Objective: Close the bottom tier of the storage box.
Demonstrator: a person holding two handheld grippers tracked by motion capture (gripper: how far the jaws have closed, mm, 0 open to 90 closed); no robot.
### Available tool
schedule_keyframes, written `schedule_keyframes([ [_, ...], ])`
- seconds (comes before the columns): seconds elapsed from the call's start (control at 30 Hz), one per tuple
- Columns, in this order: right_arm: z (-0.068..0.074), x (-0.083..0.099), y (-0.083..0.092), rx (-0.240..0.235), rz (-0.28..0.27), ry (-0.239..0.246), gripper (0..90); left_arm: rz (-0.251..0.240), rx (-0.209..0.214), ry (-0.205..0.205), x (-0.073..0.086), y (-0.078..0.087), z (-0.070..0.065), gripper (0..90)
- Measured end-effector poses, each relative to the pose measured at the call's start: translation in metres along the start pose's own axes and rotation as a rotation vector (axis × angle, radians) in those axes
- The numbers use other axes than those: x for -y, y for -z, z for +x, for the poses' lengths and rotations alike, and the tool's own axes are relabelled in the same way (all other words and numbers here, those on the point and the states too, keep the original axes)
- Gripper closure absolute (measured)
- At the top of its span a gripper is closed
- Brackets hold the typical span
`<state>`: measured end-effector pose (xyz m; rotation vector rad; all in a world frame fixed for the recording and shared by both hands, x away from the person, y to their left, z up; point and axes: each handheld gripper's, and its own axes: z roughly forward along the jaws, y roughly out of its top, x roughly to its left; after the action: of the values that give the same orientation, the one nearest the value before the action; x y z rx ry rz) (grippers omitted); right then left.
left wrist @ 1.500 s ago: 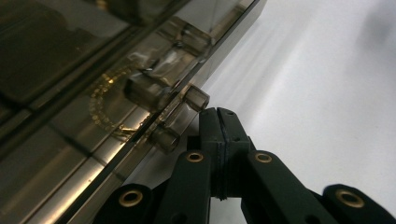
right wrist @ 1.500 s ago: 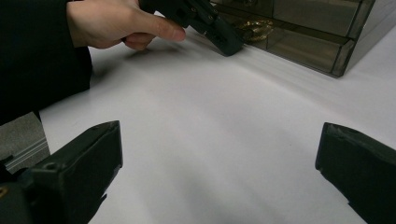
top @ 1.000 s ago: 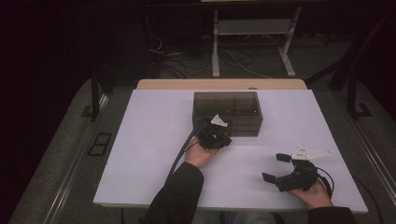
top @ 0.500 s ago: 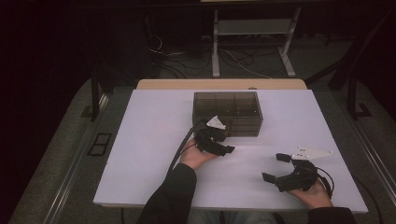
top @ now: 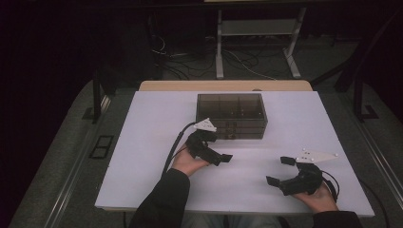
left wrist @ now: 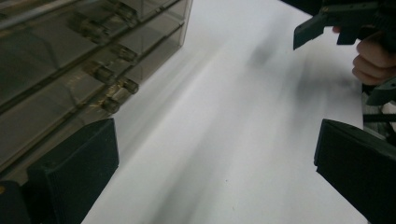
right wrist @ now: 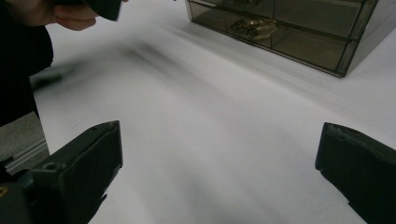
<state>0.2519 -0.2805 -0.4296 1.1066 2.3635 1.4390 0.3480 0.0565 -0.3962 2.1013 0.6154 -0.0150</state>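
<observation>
A smoky see-through drawer box (top: 232,115) with small metal knobs stands at the back middle of the white table (top: 147,142). My left gripper (top: 215,149) hovers just in front of the box's lower drawers. Its jaws have just been opening and stand wide apart with nothing between them. In the left gripper view (left wrist: 215,177) the drawer box (left wrist: 70,70) lies to the left and the other gripper (left wrist: 327,21) at the upper right. My right gripper (top: 279,170) rests open near the front right; in its own view (right wrist: 219,177) only bare table lies between the jaws, with the drawer box (right wrist: 289,32) ahead.
A wooden strip (top: 223,86) runs behind the white top. Beyond it are a metal stand (top: 256,42) and cables (top: 190,59) on the dark floor. A floor socket (top: 100,146) lies left of the table. The table's left half and front middle are bare.
The left gripper has drawn back from the drawer front toward the person, lifted a little, and its jaws have spread open. The right gripper has stayed still.
</observation>
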Motion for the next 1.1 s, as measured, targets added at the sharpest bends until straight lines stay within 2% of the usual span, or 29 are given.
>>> schedule_keyframes([
  [0.17,0.000,0.000,0.000,0.000,0.000,0.001,0.1,-0.070,-0.052,0.001,0.008,0.019,-0.005,0.0],
  [0.3,0.000,0.000,0.000,0.001,-0.003,-0.001,0.1,-0.111,-0.072,0.005,0.018,0.032,-0.008,0.0],
  [0.63,0.001,0.001,0.000,0.001,0.002,-0.002,0.1,-0.149,-0.116,0.018,0.040,0.056,-0.010,0.0],
  [0.83,0.001,0.001,0.000,0.001,0.004,-0.001,0.1,-0.183,-0.128,0.043,0.054,0.070,-0.011,0.0],
  [0.93,0.001,0.001,0.000,0.002,0.003,-0.003,0.1,-0.189,-0.168,0.040,0.063,0.079,-0.013,0.0],
  [1.1,0.001,0.001,-0.001,0.000,0.009,-0.001,0.1,-0.207,-0.192,0.062,0.081,0.091,-0.013,0.0],
])
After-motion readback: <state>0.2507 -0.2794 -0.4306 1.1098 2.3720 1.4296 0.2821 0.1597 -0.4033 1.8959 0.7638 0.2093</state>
